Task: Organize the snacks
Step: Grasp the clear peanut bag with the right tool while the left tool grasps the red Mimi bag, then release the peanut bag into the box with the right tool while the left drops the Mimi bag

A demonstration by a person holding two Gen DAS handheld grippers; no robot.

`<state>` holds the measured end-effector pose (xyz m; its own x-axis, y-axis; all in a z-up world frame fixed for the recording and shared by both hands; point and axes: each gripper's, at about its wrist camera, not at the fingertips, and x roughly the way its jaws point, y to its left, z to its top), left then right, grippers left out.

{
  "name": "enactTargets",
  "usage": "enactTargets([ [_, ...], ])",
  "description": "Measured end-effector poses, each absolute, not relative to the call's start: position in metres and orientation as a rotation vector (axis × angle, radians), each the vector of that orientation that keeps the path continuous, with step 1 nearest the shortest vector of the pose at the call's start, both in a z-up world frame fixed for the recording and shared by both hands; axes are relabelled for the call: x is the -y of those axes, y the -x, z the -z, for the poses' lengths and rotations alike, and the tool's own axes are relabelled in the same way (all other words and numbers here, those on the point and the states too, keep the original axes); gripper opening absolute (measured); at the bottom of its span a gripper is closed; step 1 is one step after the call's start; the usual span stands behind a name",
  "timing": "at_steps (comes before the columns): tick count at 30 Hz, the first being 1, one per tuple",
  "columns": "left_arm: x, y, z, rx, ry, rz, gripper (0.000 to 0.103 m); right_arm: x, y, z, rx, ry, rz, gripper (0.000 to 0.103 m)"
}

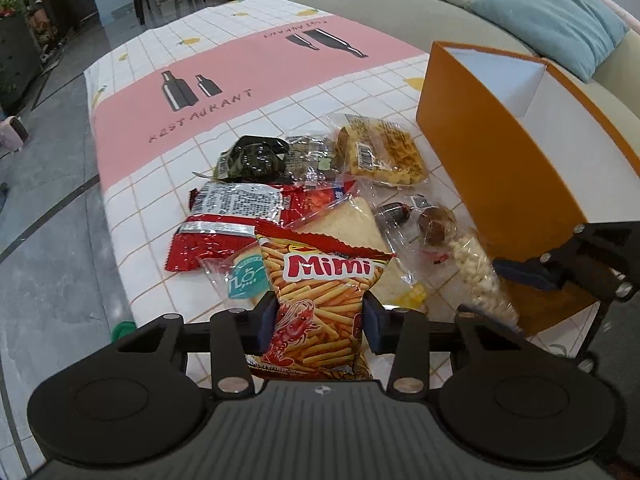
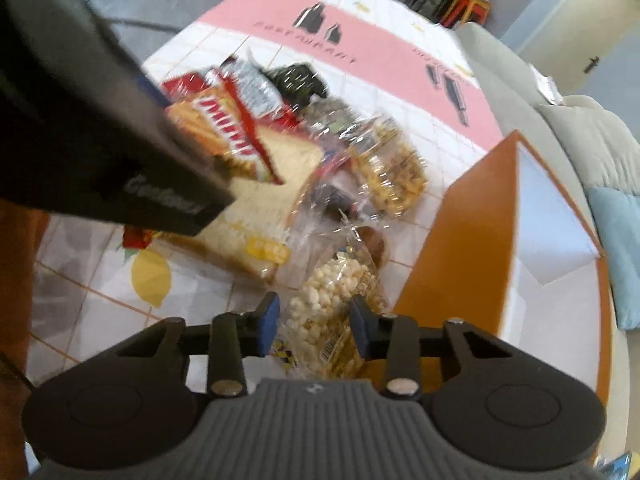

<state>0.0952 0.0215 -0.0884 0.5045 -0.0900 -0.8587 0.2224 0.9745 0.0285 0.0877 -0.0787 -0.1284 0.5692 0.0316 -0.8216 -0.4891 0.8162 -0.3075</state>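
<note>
Left gripper point(image 1: 319, 322) jaws clenched on Mimi bag point(image 1: 320, 300), long axis pointing away; right gripper point(image 2: 314, 328) jaws astride popcorn bag point(image 2: 332, 312), contact unclear; orange box point(image 1: 500, 152) rightward on surface point(image 1: 224, 120).

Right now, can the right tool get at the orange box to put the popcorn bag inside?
Probably yes. The right tool has the popcorn bag between its fingers, and the orange box stands right beside it with its open top showing. Nothing lies between them; the left tool is busy at the Mimi bag.

Glossy printed foil Mimi bag point(image 1: 320, 300); clear crinkly plastic popcorn bag point(image 2: 332, 320); matt orange card box point(image 1: 500, 152).
</note>
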Motion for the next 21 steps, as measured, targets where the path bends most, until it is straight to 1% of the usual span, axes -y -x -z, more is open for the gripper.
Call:
enactTargets([
  [6,-0.026,-0.079,0.065,-0.996,-0.077,0.174,0.049,0.097,-0.073,0.093,-0.833,0.441,-0.322,0.020],
  [9,-0.025,-0.071,0.051,-0.978,-0.049,0.167,0.049,0.107,-0.067,0.073,-0.795,0.366,-0.336,0.018],
  [13,-0.024,-0.066,0.031,-0.959,-0.025,0.146,0.049,0.119,-0.062,0.048,-0.745,0.276,-0.359,0.017],
  [21,0.002,-0.074,-0.017,-0.895,0.017,0.172,0.049,0.154,-0.055,0.001,-0.611,0.227,-0.303,0.017],
])
